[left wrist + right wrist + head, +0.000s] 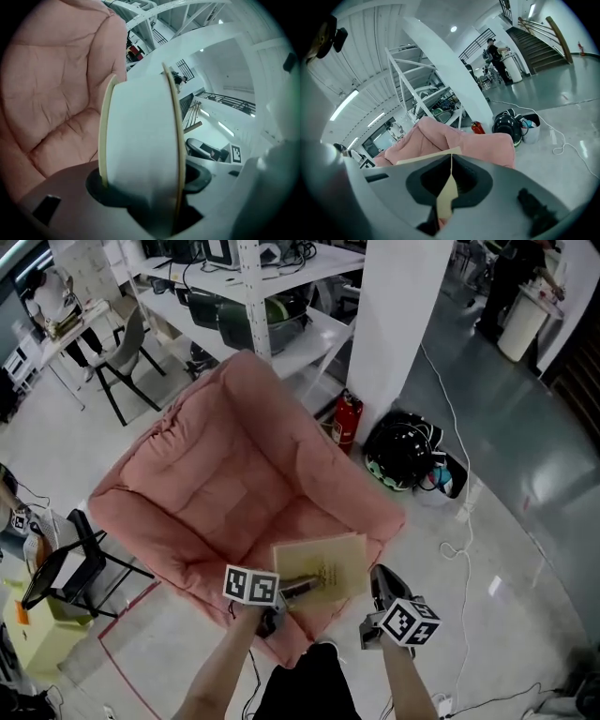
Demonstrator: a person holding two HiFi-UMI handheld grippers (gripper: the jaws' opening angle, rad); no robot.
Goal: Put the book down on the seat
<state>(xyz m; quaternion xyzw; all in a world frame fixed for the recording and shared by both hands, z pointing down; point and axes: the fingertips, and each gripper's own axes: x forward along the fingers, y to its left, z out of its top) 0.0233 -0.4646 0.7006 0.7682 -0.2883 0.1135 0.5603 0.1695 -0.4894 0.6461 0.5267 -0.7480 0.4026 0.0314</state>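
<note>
We observe the book point(323, 563), cream-covered, lying flat in the lower centre of the head view. It sits over the front edge of the pink cushioned seat point(216, 474). We cannot tell whether its underside rests on the cushion.

The left gripper point(302, 587) reaches in from the bottom of the frame and meets the book's near edge. In the left gripper view, the left gripper point(150, 180) is clamped across the full thickness of the book point(140, 136). White pages show between two cream covers, one dark jaw pressing on each side. The seat point(51, 84) fills the left half of that view.

The right gripper point(378, 579) stands at the book's right-hand corner. In the right gripper view, the right gripper point(450, 180) has its jaws pressed together on a thin cream leaf of the book point(426, 157). The seat point(454, 138) rises just beyond it.

Also noted in the head view: a red fire extinguisher point(345, 423) stands just right of the seat's back. A black helmet point(403, 451) lies on the floor beside it, at the foot of a white column point(403, 306). A white shelving rack point(253, 277) occupies the top centre.
</note>
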